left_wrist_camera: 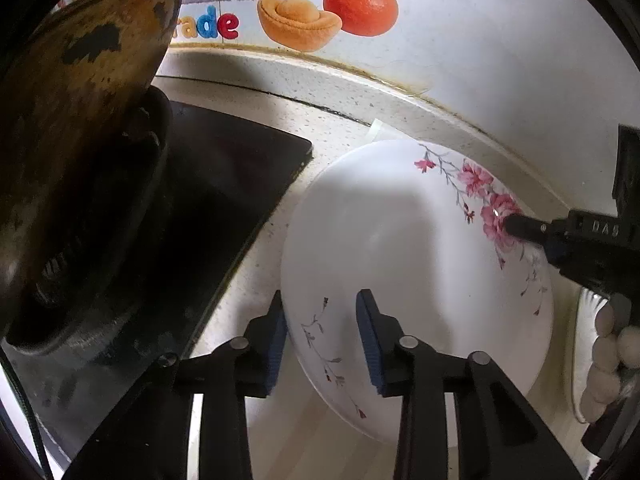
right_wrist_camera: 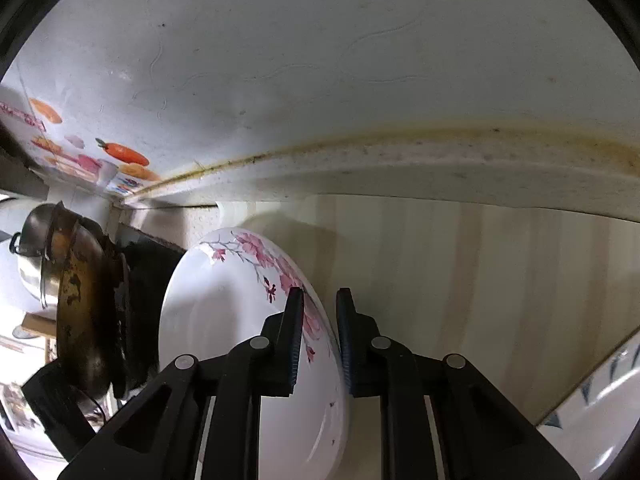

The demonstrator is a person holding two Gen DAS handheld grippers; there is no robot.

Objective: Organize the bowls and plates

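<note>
Both views are evenly lit and mostly sharp, with heavy fisheye bending and black vignette at the edges. A soft shadow falls across the floral plate (left_wrist_camera: 400,240), and the wok (left_wrist_camera: 80,120) at left stays dim.

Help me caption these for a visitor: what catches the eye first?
A big white plate with pink blossoms, held on edge over the pale counter, its rim between the fingers of both the left gripper and the right gripper. To its left, a scorched, blackened wok sits tilted on the dark stove.
</note>
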